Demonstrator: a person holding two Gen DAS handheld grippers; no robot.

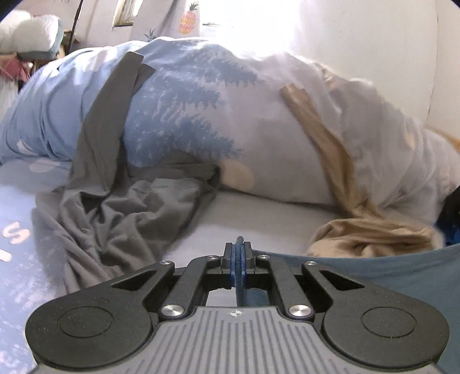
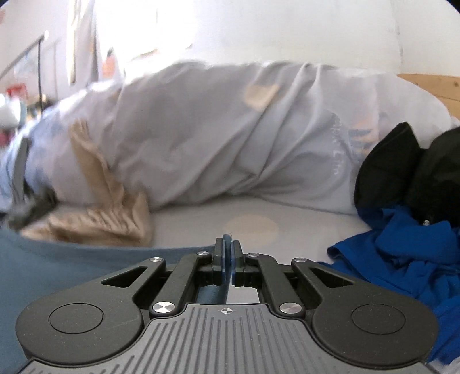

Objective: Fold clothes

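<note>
Teal garment pinched in both jaws, bed beneath

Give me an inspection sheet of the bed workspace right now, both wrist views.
Surface: bed sheet, pale with a tan dot print.
Job's things: teal-blue garment, its edge pinched by both grippers.
Clutter: grey garment, beige garment, bright blue garment, black item, rolled duvet.
Grippers: left gripper shut on the teal-blue garment; right gripper likewise.
Cables: dark cord at the far left, unclear what it is.
Surroundings: pineapple-print curtain, wooden headboard.
</note>
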